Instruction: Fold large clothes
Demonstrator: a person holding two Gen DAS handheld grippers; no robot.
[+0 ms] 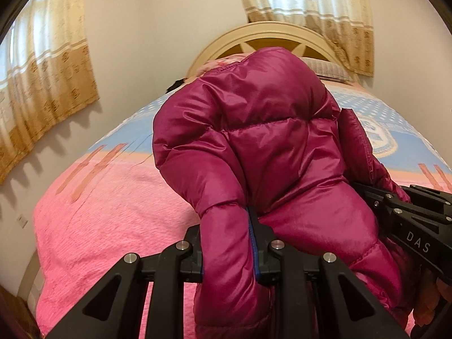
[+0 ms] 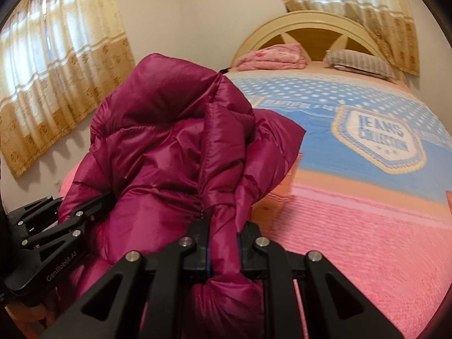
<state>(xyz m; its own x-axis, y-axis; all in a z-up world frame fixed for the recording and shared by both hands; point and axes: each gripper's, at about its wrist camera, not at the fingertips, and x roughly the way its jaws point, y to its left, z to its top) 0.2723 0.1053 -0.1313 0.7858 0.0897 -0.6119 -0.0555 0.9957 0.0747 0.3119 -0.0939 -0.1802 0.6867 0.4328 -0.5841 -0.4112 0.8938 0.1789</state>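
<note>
Both grippers are clamping folds of a magenta puffer jacket (image 1: 262, 141), holding it bunched above the pink end of the bed (image 1: 113, 212). The left gripper (image 1: 229, 243) is pinching one padded fold and the right gripper (image 2: 223, 244) another. The right gripper's body is showing "DAS", the left's "GenRobot.AI". The bedspread badge (image 2: 381, 138) is reading "JEANS COLLECTION".

Magenta puffer jacket (image 1: 268, 147), shiny and quilted, bunched into a puffy heap, lifted at its near edge, bulk trailing toward twelve o'clock over the bed.
</note>
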